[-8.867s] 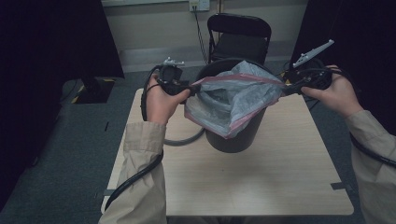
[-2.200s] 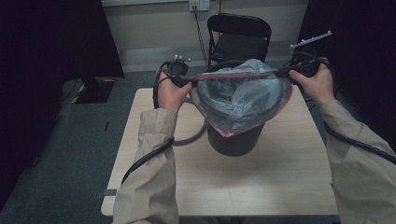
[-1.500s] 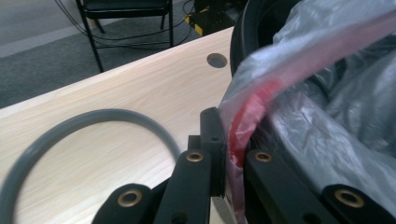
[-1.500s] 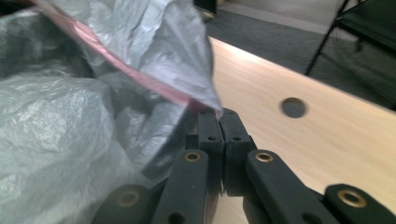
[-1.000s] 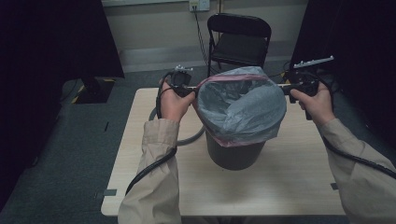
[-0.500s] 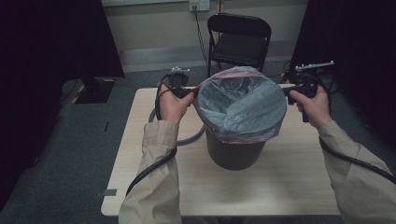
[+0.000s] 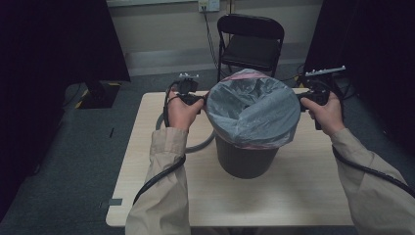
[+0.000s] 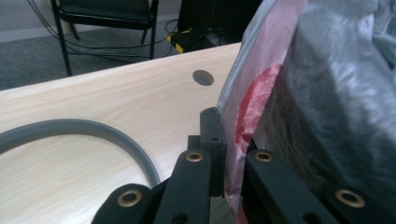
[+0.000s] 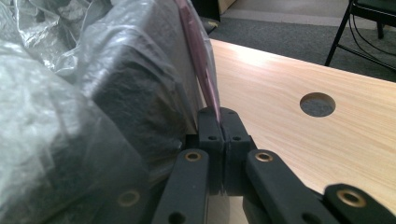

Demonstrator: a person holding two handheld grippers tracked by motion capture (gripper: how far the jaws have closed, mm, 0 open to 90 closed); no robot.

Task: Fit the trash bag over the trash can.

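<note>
Bag-lining job: a grey liner bag (image 7: pixel 252 110) is being fitted over a dark bin (image 7: pixel 246 159) that stands mid-desk (image 7: pixel 293 196), slightly toward the far edge.

Left tongs (image 7: pixel 195 99) are clamped on the bag's pink-edged hem at the bin's left side; in the left gripper view the film (image 8: pixel 243 121) is seen pinched between the two black jaws. Right tongs (image 7: pixel 307 96) are clamped on the opposite hem, jaws pressed together on the pink strip (image 9: pixel 205 79) right beside the bin wall.

Why held this way: opposite grips keep the mouth stretched wide, so the hem can be drawn down outside the rim on both sides at once. The hem is already seen below the rim around the front (folded over as a cuff), so the fit is judged nearly done.

The bag's middle is domed across the opening rather than sunk in (trapped air, probably); it would likely need pushing down after release.

A grey ring (image 7: pixel 188 144) is lying flat on the desk left of the bin, partly under the left forearm (purpose not clear). A folding chair (image 7: pixel 249 44) is placed behind the desk, not involved.

Risk: thin film could be torn if pulled further against the rim.
</note>
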